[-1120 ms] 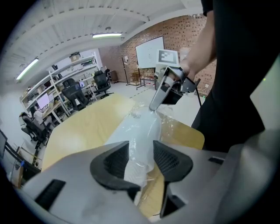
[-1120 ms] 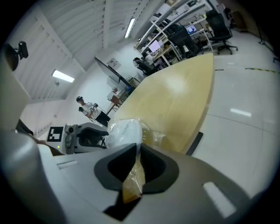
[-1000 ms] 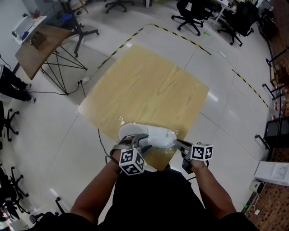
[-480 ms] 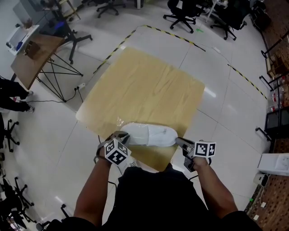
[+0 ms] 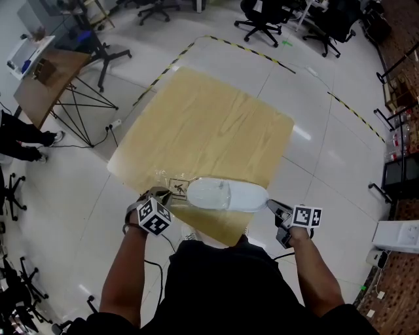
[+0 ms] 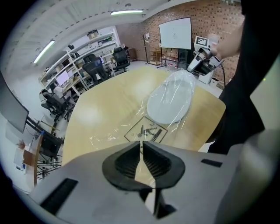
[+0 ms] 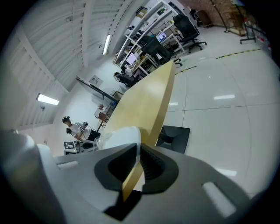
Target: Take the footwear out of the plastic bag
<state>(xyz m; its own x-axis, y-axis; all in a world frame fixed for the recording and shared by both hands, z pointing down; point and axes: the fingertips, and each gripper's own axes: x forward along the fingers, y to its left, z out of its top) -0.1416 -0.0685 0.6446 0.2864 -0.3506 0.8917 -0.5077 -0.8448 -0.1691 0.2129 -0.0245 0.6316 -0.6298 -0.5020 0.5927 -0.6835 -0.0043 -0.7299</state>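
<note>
A white shoe (image 5: pixel 226 194) lies inside a clear plastic bag (image 5: pixel 175 188) at the near edge of the yellow wooden table (image 5: pixel 209 124). My left gripper (image 5: pixel 171 194) is at the bag's left end, by the printed label (image 6: pixel 146 131). Its jaws are closing, and the pads pinch the thin film (image 6: pixel 141 146). The shoe (image 6: pixel 173 98) lies beyond it on the table. My right gripper (image 5: pixel 270 205) is shut on the bag's right end, just off the table's near corner. In the right gripper view the bagged shoe (image 7: pixel 118 136) shows just behind the jaws (image 7: pixel 139 151).
A small folding table (image 5: pixel 52 75) stands at the far left, with office chairs (image 5: pixel 262 19) beyond. Black-and-yellow tape (image 5: pixel 249 49) runs across the tiled floor. A person (image 5: pixel 19 137) stands at the left edge. A cable (image 5: pixel 121 124) lies beside the table.
My left gripper has moved left from over the shoe to the bag's left end and closed on the film. The bag now lies stretched between both grippers. The right gripper stays shut.
</note>
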